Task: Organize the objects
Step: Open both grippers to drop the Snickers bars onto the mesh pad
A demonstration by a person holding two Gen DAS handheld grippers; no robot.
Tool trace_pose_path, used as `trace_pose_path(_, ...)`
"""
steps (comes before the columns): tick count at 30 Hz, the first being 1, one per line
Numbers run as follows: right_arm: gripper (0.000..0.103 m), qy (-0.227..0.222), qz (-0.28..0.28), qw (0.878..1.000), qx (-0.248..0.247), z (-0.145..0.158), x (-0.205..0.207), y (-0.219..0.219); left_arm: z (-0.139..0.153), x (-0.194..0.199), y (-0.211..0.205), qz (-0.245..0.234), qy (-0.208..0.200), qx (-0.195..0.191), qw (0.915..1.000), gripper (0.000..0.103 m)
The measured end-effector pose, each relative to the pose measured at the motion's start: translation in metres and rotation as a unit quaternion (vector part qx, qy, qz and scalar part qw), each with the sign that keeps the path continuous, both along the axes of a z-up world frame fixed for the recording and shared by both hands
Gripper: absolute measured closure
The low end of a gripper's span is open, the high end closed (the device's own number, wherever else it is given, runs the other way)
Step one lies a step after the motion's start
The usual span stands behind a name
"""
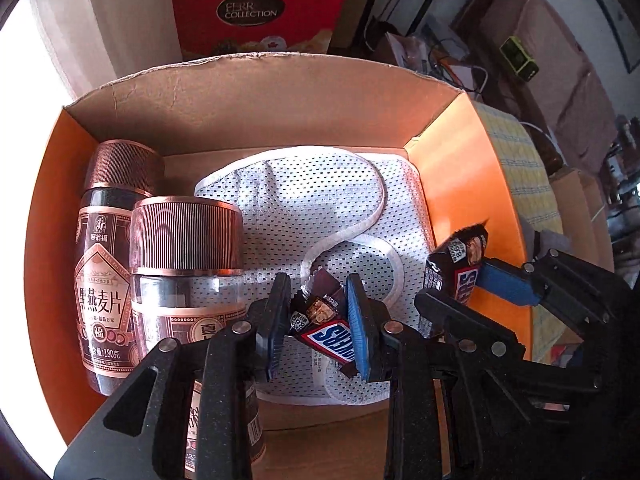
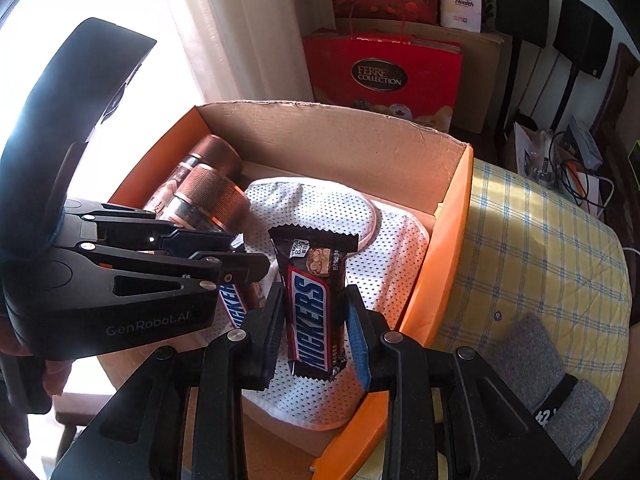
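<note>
An orange cardboard box (image 1: 452, 168) (image 2: 448, 216) holds two brown-lidded oat jars (image 1: 184, 264) (image 2: 208, 196) at its left and a white mesh cloth (image 1: 288, 196) (image 2: 384, 248). My left gripper (image 1: 318, 320) is shut on a Snickers bar (image 1: 324, 328) and holds it over the cloth inside the box; this gripper also shows in the right wrist view (image 2: 240, 256). My right gripper (image 2: 314, 332) is shut on a second Snickers bar (image 2: 314, 308) above the cloth near the box's right wall; this gripper and its bar (image 1: 460, 268) also show in the left wrist view.
The box stands on a yellow checked cloth (image 2: 532, 240). A grey folded item (image 2: 548, 376) lies on that cloth at the right. A red Ferrero gift bag (image 2: 384, 76) (image 1: 256, 12) stands behind the box. Cables and clutter (image 2: 560, 156) lie at the back right.
</note>
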State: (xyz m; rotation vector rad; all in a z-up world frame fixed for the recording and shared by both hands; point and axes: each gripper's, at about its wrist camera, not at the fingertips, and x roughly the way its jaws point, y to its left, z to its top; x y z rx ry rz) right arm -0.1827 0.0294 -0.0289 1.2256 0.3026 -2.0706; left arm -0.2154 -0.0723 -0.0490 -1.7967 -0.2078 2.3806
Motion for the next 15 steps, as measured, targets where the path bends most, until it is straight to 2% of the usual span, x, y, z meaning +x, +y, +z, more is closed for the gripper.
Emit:
trace_pose_path(3,0.068,0.004,-0.001,1.000,-0.003,0.001,-0.002,-0.002,0.001,-0.002,-0.007,0.011,0.001,0.016,0.9998,0.065)
trace_pose_path(8,0.066,0.015,-0.010,1.000,-0.016,0.014,0.000,0.007,0.018,0.003,-0.013,0.018,0.022,0.015,0.9995,0.060)
trace_pose_path(12,0.063,0.020,-0.025,0.999,-0.039,0.031,0.002,0.025,0.037,0.009,-0.014,0.022,0.048,0.016,0.9985,0.049)
trace_pose_path(15,0.059,0.028,-0.033,0.998,-0.049,0.043,0.007,0.038,0.048,0.014,-0.011,0.021,0.065,0.015,0.9976,0.035)
